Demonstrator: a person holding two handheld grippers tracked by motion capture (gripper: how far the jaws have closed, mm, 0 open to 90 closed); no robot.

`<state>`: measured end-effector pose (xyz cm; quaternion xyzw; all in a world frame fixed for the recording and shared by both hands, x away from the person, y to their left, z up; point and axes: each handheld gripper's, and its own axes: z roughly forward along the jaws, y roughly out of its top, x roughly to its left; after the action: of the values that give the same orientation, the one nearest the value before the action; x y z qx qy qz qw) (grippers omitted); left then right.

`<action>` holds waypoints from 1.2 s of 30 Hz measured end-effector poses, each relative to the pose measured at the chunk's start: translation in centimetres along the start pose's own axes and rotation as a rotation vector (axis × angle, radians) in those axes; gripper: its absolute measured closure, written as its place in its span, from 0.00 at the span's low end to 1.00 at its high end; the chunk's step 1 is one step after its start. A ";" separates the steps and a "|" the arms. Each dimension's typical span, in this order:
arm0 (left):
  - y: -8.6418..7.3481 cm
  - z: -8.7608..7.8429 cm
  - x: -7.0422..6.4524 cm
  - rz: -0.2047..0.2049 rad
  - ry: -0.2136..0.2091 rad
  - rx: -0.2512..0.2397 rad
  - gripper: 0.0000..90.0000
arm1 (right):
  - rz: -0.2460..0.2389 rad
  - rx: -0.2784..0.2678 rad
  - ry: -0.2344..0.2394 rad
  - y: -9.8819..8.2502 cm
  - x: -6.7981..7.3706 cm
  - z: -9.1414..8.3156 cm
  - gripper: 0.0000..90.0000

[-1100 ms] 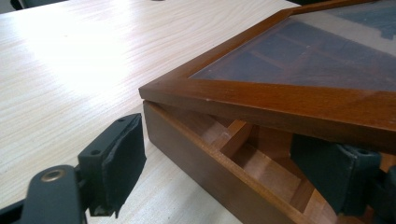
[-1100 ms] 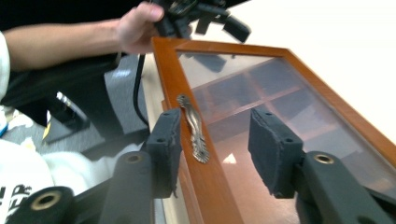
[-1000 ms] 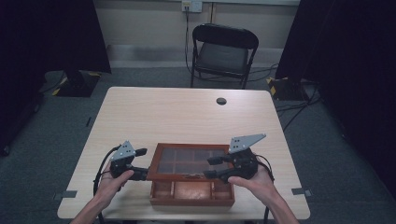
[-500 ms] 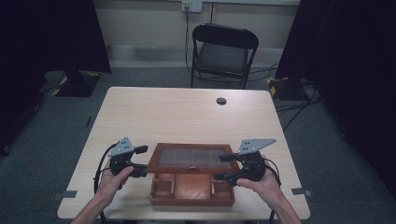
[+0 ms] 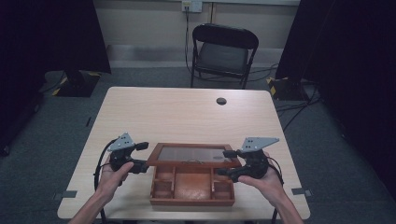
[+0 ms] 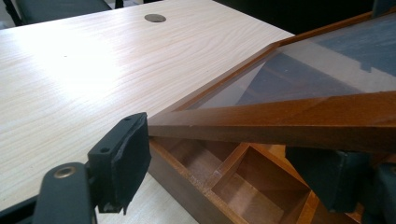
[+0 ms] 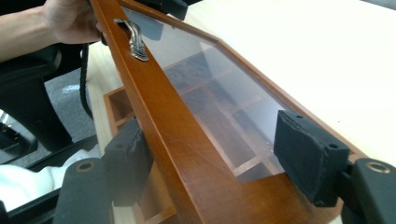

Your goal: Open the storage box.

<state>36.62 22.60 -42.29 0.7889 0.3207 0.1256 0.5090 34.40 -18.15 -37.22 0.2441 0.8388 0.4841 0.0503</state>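
Observation:
A brown wooden box [image 5: 191, 201] with several compartments stands at the table's near edge. Its glass-paned lid [image 5: 194, 154] is tilted up at the front, hinged at the back. A metal handle [image 7: 134, 39] sits on the lid's front rail. My left gripper [image 5: 140, 156] is open around the lid's left front corner [image 6: 159, 122], one pad against the corner and the other jaw under the rail. My right gripper [image 5: 226, 163] is open around the right front corner [image 7: 205, 177], one jaw below the rail and one pad above the glass.
The pale wooden table [image 5: 187, 116] stretches beyond the box, with a round cable hole [image 5: 221, 101] near its far edge. A black folding chair [image 5: 223, 51] stands behind the table. Dark curtains hang at both sides.
The lid's front edge has risen, showing more of the compartments. My right gripper slid right along the front rail to the corner. The left gripper stayed at its corner.

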 end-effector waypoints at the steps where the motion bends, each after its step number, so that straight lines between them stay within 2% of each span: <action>1: 0.1 0.0 0.0 -0.011 0.000 -0.003 0.25 | 0.001 -0.007 -0.004 0.0 -0.1 0.0 0.34; 6: 0.9 0.1 -0.2 0.012 -0.027 -0.012 0.26 | 0.007 -0.023 -0.010 0.3 -0.6 0.0 0.37; 10: 1.1 0.3 -0.1 -0.010 -0.029 -0.014 0.26 | 0.016 -0.034 -0.025 0.3 -1.0 -0.1 0.37; 11: 1.3 0.3 -0.1 0.000 -0.027 -0.005 0.26 | 0.016 -0.035 -0.048 0.2 -1.2 -0.1 0.37; 15: 1.6 0.3 0.0 0.000 -0.022 0.002 0.26 | 0.029 -0.045 -0.067 -0.1 -1.6 0.0 0.37; 19: 1.8 0.4 0.2 -0.027 -0.035 -0.011 0.29 | 0.047 -0.065 -0.079 -0.3 -2.3 -0.2 0.37; 23: 1.9 0.5 0.4 -0.032 -0.044 -0.013 0.32 | 0.066 -0.085 -0.097 -0.3 -2.9 -0.4 0.40; 26: 1.9 0.6 0.5 -0.037 -0.044 -0.024 0.35 | 0.079 -0.099 -0.089 -0.3 -3.4 -0.4 0.42; 27: 1.9 0.6 0.5 -0.039 -0.041 -0.026 0.36 | 0.081 -0.104 -0.088 -0.3 -3.5 -0.4 0.46; 31: 1.9 0.8 0.7 -0.037 -0.014 -0.023 0.35 | 0.075 -0.108 -0.087 -0.2 -3.7 -0.2 0.48; 36: 1.9 0.8 1.1 -0.057 -0.022 -0.024 0.35 | 0.073 -0.111 -0.080 0.0 -3.9 -0.2 0.50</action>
<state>38.58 22.16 -41.16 0.7747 0.3359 0.1062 0.5251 37.75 -20.05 -37.70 0.2905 0.7986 0.5211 0.0796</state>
